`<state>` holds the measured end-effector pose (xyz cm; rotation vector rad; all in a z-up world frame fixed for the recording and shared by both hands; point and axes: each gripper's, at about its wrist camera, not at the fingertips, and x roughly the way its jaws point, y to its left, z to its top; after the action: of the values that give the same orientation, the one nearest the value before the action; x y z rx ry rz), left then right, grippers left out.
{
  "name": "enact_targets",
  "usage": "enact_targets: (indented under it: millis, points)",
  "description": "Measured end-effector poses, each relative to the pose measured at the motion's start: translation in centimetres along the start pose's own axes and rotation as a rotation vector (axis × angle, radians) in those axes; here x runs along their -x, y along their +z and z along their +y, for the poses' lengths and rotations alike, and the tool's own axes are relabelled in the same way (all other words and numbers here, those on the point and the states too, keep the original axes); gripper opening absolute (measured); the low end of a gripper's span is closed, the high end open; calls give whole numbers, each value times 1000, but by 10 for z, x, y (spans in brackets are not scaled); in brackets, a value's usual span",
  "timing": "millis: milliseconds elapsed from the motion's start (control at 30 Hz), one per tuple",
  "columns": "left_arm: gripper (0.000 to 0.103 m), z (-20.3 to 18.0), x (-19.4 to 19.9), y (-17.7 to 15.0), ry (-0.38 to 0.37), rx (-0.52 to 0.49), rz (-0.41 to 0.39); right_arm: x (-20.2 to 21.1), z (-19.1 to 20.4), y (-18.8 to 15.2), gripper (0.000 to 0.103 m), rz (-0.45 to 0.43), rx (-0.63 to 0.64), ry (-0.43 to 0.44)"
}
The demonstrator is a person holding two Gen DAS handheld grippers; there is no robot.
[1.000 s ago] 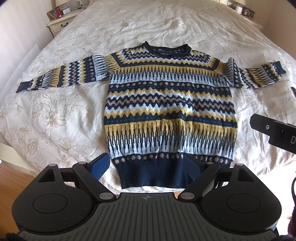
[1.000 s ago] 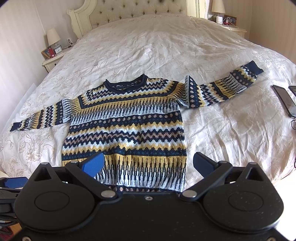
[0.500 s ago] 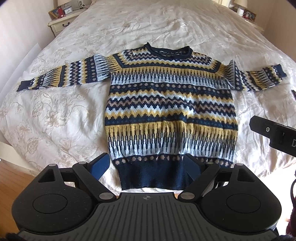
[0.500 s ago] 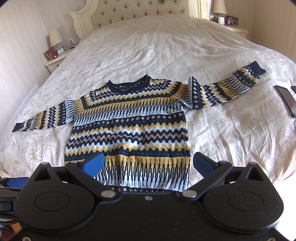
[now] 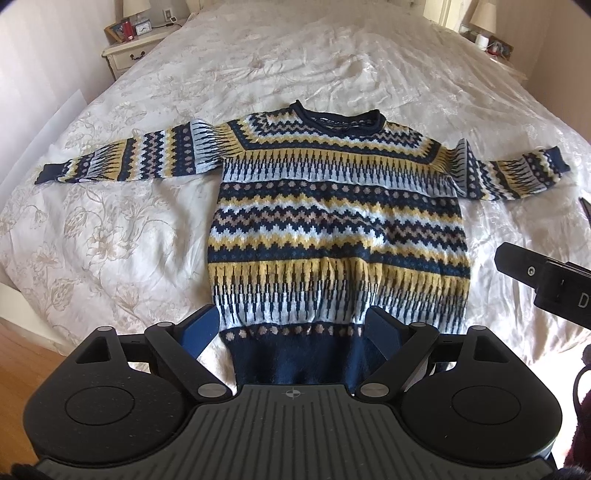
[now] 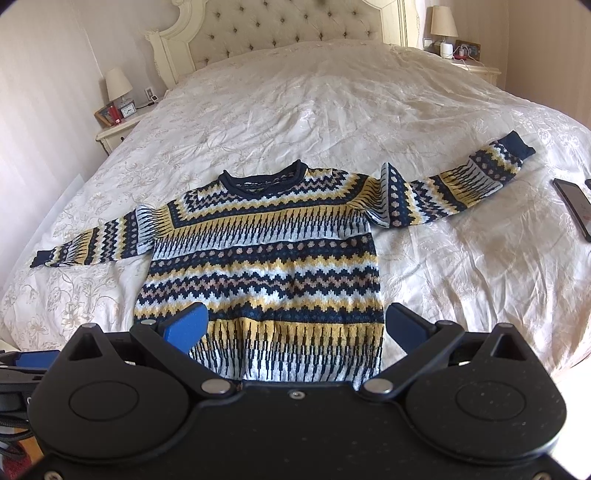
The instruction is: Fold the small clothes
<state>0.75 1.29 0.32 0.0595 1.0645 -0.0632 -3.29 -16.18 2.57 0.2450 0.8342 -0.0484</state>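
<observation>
A navy, yellow and pale blue patterned sweater [image 5: 336, 229] lies flat, front up, on the white bed, both sleeves spread sideways and its navy hem toward me. It also shows in the right wrist view [image 6: 266, 266]. My left gripper [image 5: 291, 328] is open and empty, held above the hem. My right gripper [image 6: 295, 328] is open and empty, held above the sweater's lower right part. The right gripper's body shows at the right edge of the left wrist view [image 5: 546, 280].
The bed [image 6: 332, 107] has a wrinkled white floral cover and a tufted headboard [image 6: 280, 33]. Nightstands with lamps stand at both sides [image 6: 118, 129]. A dark phone [image 6: 576, 206] lies on the bed right of the right sleeve. Wooden floor [image 5: 22, 365] shows at lower left.
Both cameras have tilted up or pulled back a little, so the sweater sits lower in each view and more of the headboard end shows. The sweater has not moved. Both grippers stay open.
</observation>
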Motion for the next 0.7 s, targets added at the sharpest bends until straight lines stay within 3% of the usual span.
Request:
enact_targets:
  millis: [367, 600, 700]
  points:
    - [86, 8, -7, 16, -36, 57, -36, -9, -9, 7, 102, -15, -34, 36]
    - [86, 11, -31, 57, -99, 87, -65, -30, -15, 31, 102, -91, -23, 81]
    - [86, 9, -46, 79, -74, 78, -68, -45, -18, 47, 102, -86, -12, 80]
